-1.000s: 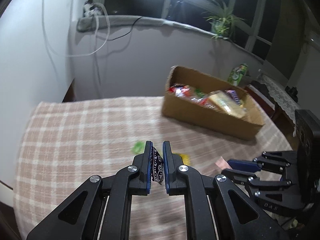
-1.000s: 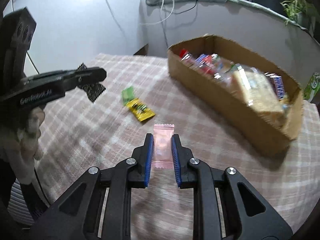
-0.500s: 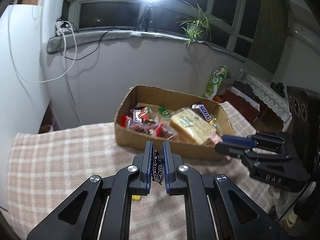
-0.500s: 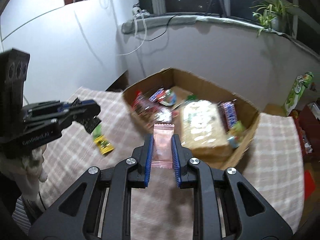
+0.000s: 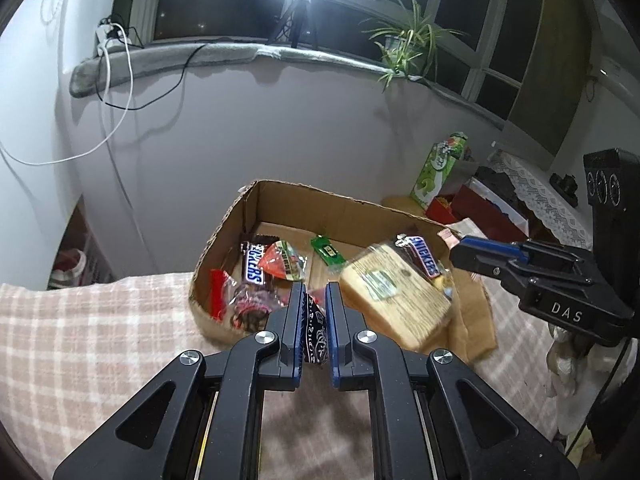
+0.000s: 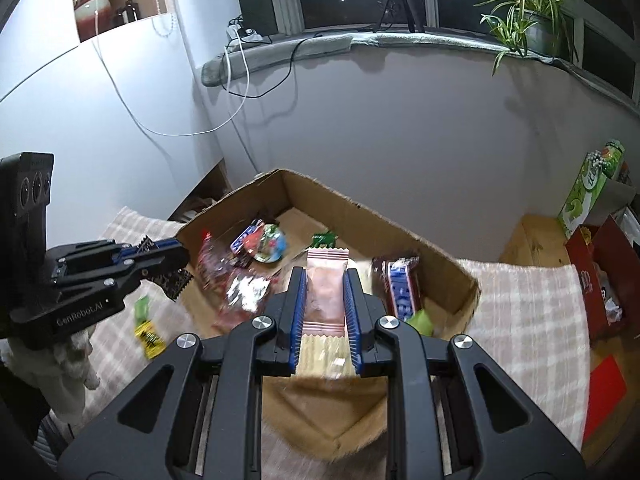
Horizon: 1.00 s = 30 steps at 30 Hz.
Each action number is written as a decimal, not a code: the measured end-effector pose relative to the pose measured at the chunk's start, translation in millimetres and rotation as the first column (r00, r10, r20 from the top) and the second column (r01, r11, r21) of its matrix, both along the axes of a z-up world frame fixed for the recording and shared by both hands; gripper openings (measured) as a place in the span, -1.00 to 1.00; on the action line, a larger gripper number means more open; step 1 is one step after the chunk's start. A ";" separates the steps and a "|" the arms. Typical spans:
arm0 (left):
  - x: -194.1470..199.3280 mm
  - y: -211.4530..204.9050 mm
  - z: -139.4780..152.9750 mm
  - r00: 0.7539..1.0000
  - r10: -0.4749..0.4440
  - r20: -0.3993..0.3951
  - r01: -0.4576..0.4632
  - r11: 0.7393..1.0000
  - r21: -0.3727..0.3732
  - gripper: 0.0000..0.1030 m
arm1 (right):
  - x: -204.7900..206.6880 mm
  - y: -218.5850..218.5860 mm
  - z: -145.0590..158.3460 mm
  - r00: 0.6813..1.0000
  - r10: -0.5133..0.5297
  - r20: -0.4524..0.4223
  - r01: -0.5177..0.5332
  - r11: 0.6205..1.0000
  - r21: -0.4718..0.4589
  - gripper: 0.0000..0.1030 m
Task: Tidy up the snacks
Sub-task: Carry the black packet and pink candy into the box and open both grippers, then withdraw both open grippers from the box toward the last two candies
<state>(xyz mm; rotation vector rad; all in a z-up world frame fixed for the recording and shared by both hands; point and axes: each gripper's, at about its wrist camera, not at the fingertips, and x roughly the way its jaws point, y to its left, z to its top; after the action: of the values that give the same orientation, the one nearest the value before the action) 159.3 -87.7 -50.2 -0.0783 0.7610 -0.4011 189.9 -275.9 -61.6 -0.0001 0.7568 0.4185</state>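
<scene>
box: many snacks in | left gripper fingers clamped on dark packet | right gripper fingers clamped on pink packet | left: both drops, two sachets on desk

A cardboard box stands on the table near the wall, with snack bars, a bread pack and small packets in it. On the cloth left of the box lie two small wrappers. A juice carton stands to the right, behind the table.

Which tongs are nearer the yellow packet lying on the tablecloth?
Left. The left tongs hang just above and beside the yellow packet; the right tongs are over the cardboard box.
</scene>
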 end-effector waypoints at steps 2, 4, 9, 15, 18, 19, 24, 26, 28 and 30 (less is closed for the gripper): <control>8.3 -1.3 -3.5 1.000 0.003 -0.013 -0.003 1.000 -0.005 -0.83 | 8.4 1.4 -3.6 1.000 0.001 -0.006 -0.001 1.000 -0.003 -0.63; 16.7 -5.2 -8.2 1.000 0.000 -0.031 -0.001 1.000 -0.006 -0.84 | 15.7 2.4 -7.7 1.000 0.001 -0.014 -0.001 1.000 -0.003 -0.63; 27.9 -12.4 -15.1 0.999 0.013 -0.035 -0.012 1.000 0.011 -0.84 | 25.9 4.6 -16.7 1.000 0.000 -0.031 0.000 1.000 -0.005 -0.63; 29.2 -20.3 -17.4 1.000 0.013 -0.020 -0.012 0.999 0.045 -0.83 | 28.5 6.1 -20.2 0.999 0.008 -0.034 -0.008 1.000 -0.017 -0.62; 29.5 -23.5 -17.0 1.000 0.008 -0.017 -0.007 0.999 0.053 -0.83 | 28.1 5.7 -20.2 0.999 0.008 -0.033 -0.009 1.000 -0.022 -0.61; 29.3 -24.8 -16.8 1.000 0.002 -0.019 -0.001 0.999 0.053 -0.83 | 27.8 5.5 -20.0 0.999 0.006 -0.032 -0.007 1.000 -0.023 -0.61; 28.1 -28.9 -15.1 1.000 -0.004 -0.013 0.005 0.998 0.070 -0.82 | 25.0 3.8 -17.2 1.000 -0.002 -0.019 0.002 0.999 -0.038 -0.58; 27.1 -29.7 -14.8 1.000 -0.001 -0.009 0.002 0.997 0.075 -0.78 | 23.1 3.0 -15.3 1.000 -0.008 -0.011 0.007 0.999 -0.044 -0.32; 26.2 -29.9 -14.1 1.000 -0.002 -0.007 0.003 0.997 0.076 -0.78 | 21.3 1.8 -13.0 1.000 -0.014 0.004 0.014 0.999 -0.047 0.00; 25.7 -29.5 -13.9 1.000 0.006 -0.007 -0.005 0.997 0.077 -0.62 | 20.7 0.5 -11.3 1.000 -0.018 0.007 0.018 0.999 -0.047 0.03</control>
<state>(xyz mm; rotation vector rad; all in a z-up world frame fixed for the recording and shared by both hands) 185.0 -117.2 -64.1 -0.0099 0.7824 -0.3663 210.6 -275.3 -72.9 -0.0392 0.7596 0.3831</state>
